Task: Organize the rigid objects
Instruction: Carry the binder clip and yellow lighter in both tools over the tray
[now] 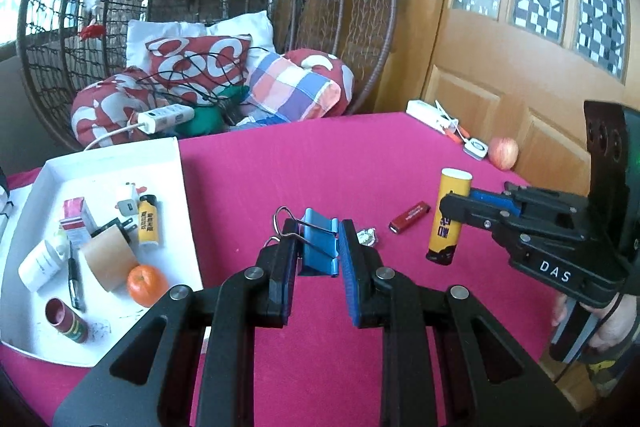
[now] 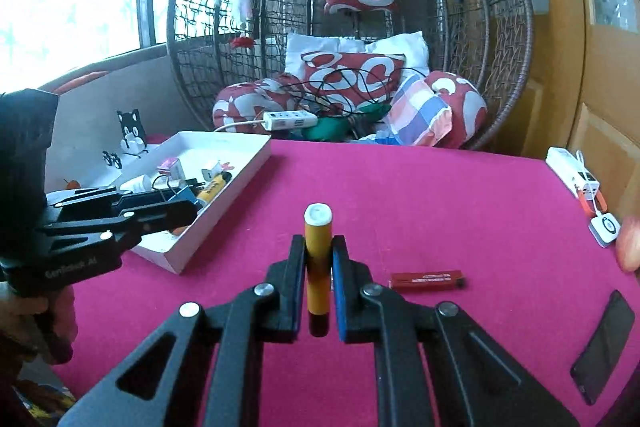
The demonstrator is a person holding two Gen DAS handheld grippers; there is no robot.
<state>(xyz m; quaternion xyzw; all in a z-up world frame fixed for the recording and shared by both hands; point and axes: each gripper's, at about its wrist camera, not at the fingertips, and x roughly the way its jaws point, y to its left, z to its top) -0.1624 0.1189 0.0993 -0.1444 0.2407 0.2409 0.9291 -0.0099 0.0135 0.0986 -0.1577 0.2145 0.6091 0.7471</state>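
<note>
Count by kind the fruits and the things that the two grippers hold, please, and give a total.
Blue binder clip, in the left gripper: 1
Yellow tube, in the right gripper: 1
Orange, in the white tray: 1
Apple, on the table: 1
Total: 4

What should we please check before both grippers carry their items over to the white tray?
1. Left gripper shut on the blue metal binder clip: ok.
2. Right gripper shut on the yellow white-capped cylindrical tube: ok.
3. Tube clear of the pink tablecloth: ok, lifted.
4. Free space in the white rectangular tray: ok, near its far end.
5. Red lighter out of the way: ok.
6. Clip grip firmness: cannot tell.
</note>
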